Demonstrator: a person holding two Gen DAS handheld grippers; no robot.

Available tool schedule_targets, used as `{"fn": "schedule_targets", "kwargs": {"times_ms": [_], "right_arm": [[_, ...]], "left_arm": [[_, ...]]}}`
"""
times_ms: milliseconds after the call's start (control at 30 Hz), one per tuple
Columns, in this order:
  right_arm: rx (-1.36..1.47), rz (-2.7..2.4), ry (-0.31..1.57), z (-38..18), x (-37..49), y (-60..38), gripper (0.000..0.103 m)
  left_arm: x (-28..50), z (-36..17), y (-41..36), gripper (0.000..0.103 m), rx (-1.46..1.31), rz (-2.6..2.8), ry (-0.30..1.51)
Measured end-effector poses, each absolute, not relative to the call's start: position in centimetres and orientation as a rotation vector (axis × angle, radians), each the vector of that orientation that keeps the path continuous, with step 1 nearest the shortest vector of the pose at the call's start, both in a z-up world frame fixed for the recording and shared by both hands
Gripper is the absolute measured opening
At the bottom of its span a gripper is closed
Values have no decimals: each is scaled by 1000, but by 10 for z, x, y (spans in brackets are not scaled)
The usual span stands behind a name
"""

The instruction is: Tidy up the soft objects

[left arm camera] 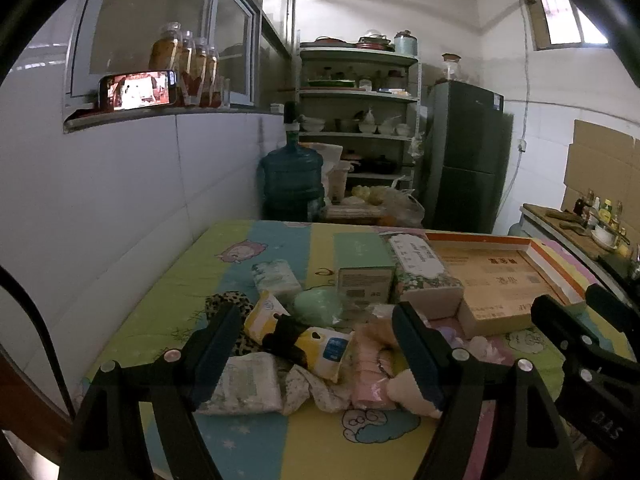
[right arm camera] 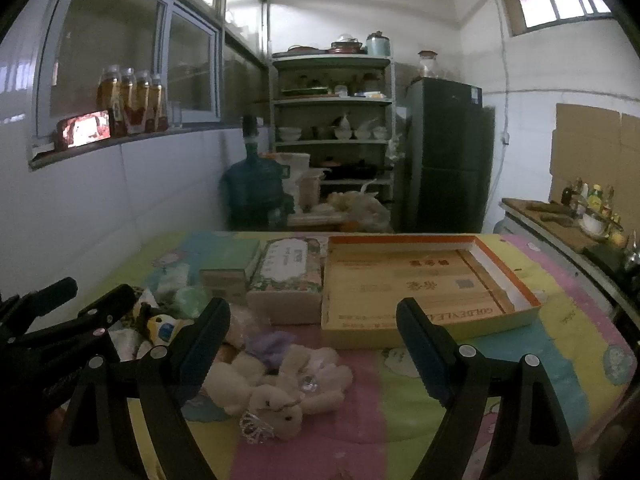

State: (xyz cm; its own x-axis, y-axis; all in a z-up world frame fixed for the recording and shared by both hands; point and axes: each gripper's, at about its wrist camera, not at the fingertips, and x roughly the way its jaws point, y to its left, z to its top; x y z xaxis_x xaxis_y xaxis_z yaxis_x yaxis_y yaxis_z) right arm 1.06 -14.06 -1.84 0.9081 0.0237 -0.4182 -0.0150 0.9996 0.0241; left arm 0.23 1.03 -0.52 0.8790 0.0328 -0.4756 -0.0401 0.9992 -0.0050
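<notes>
A heap of soft things lies on the colourful cartoon table cover [left arm camera: 256, 440]: a yellow and black plush [left arm camera: 296, 336], a pink packet [left arm camera: 370, 364], a white floral cloth [left arm camera: 248, 384], a green pouch [left arm camera: 318, 306] and a leopard-print cloth [left arm camera: 224, 304]. My left gripper [left arm camera: 316, 344] hovers open just before this heap, touching nothing. A cream plush toy [right arm camera: 276, 396] and a purple fluffy piece [right arm camera: 270, 340] lie in front of my right gripper [right arm camera: 314, 344], which is open and empty. An open shallow cardboard box [right arm camera: 420, 284] sits behind, to the right.
A floral tissue box [right arm camera: 288, 272] and a green carton [right arm camera: 228, 258] stand behind the heap. A white wall [left arm camera: 120, 200] borders the table's left. Beyond the far edge are a water jug [left arm camera: 292, 180], shelves [left arm camera: 356, 120] and a fridge [left arm camera: 464, 160]. A counter [right arm camera: 560, 220] runs on the right.
</notes>
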Motion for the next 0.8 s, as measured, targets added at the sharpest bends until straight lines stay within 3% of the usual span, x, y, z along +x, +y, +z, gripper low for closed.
{"fn": "schedule_targets", "kwargs": {"times_ms": [800], "right_arm": [[43, 62, 438, -25, 14, -145, 86]], "left_arm": [[4, -8, 12, 78, -19, 39, 506]]}}
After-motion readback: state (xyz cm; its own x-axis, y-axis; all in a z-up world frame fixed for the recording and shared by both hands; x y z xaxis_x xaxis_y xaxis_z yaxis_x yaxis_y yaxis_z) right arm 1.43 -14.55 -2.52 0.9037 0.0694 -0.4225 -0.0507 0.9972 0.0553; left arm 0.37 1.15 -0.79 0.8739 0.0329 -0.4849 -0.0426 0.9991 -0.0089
